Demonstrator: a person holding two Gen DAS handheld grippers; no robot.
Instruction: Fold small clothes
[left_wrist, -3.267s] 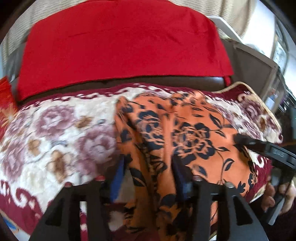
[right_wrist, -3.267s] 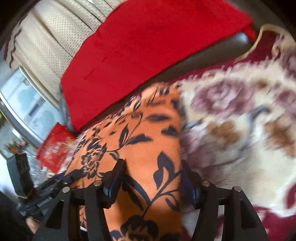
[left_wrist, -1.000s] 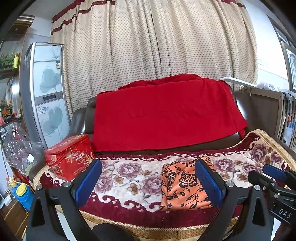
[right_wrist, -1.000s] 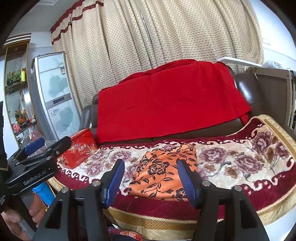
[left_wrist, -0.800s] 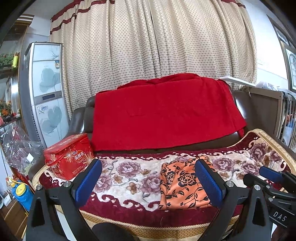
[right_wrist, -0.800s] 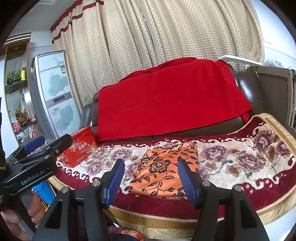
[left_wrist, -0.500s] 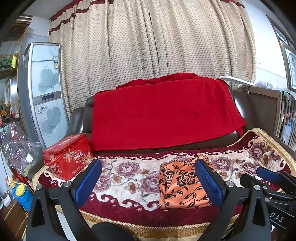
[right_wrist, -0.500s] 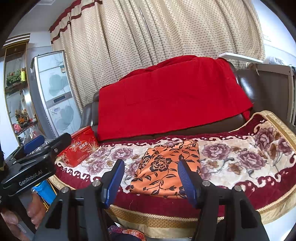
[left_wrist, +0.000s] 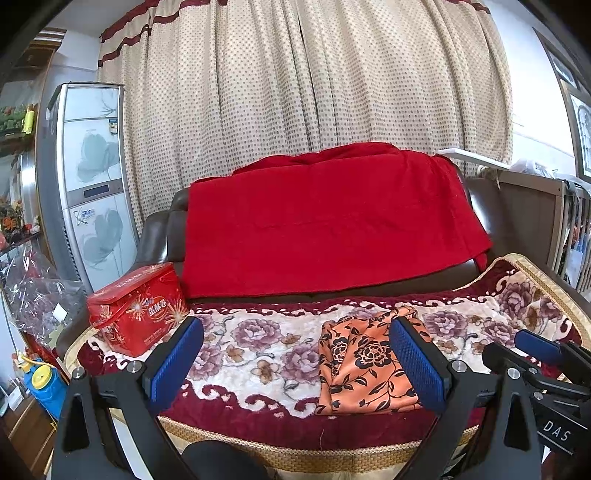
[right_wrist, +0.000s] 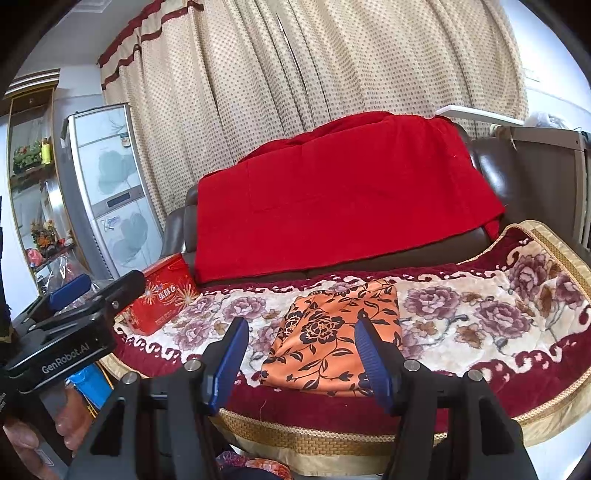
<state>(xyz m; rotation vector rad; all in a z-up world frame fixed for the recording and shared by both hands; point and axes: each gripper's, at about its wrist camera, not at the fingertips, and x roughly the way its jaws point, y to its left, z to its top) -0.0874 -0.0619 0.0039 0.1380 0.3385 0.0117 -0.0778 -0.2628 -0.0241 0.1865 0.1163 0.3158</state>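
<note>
An orange cloth with a black flower print (left_wrist: 364, 363) lies folded into a narrow rectangle on the flowered blanket (left_wrist: 258, 347) that covers the sofa seat; it also shows in the right wrist view (right_wrist: 332, 336). My left gripper (left_wrist: 295, 362) is open and empty, held back from the sofa in front of the seat. My right gripper (right_wrist: 301, 356) is open and empty too, also well back, with the cloth seen between its fingers. Each gripper shows at the edge of the other's view.
A red blanket (left_wrist: 328, 221) hangs over the brown sofa back. A red gift tin (left_wrist: 138, 308) stands at the seat's left end. A tall cabinet-style unit (left_wrist: 86, 184) and dotted curtains (left_wrist: 314, 85) are behind. A radiator-like rail (left_wrist: 546, 221) is at right.
3.3 s ago both grippers were down on the orange cloth. Since then both have let go and pulled far back; over the last second they drift only slightly.
</note>
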